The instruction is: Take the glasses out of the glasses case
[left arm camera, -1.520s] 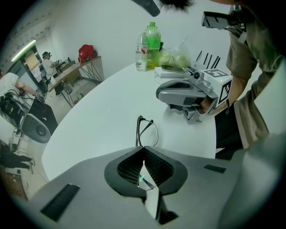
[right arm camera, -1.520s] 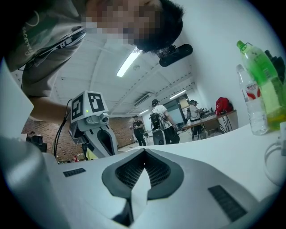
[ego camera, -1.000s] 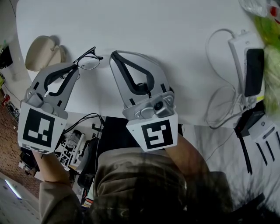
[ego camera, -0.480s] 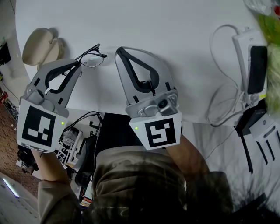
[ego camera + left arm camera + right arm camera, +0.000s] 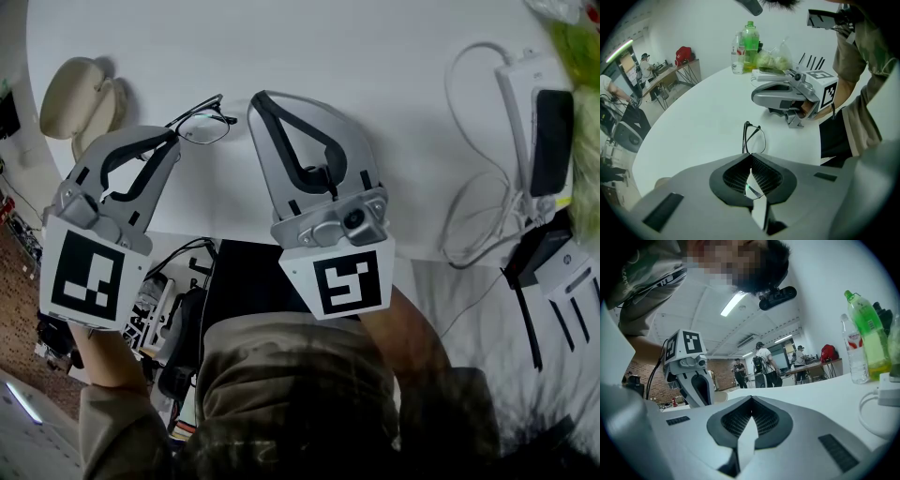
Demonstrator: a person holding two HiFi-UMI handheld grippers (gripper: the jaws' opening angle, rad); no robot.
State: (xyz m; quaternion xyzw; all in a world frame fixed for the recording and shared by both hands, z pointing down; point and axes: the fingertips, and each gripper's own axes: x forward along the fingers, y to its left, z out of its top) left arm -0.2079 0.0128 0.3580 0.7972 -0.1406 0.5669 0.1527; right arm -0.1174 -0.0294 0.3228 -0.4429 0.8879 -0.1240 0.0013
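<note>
Glasses are out of the case and in the left gripper's pinch

The beige glasses case (image 5: 70, 98) lies open at the far left of the table (image 5: 375, 75). Just right of it, the left gripper (image 5: 172, 139) is clamped on the thin black glasses (image 5: 204, 127), which poke out past its tips. Further right of the case, the right gripper (image 5: 255, 101) is closed on nothing. The frame looks light, bendy and fragile, so I'd grab the rim or a temple gently, never the lenses.

No legible text anywhere; green bottle label (image 5: 865, 325) too blurred to read.
</note>
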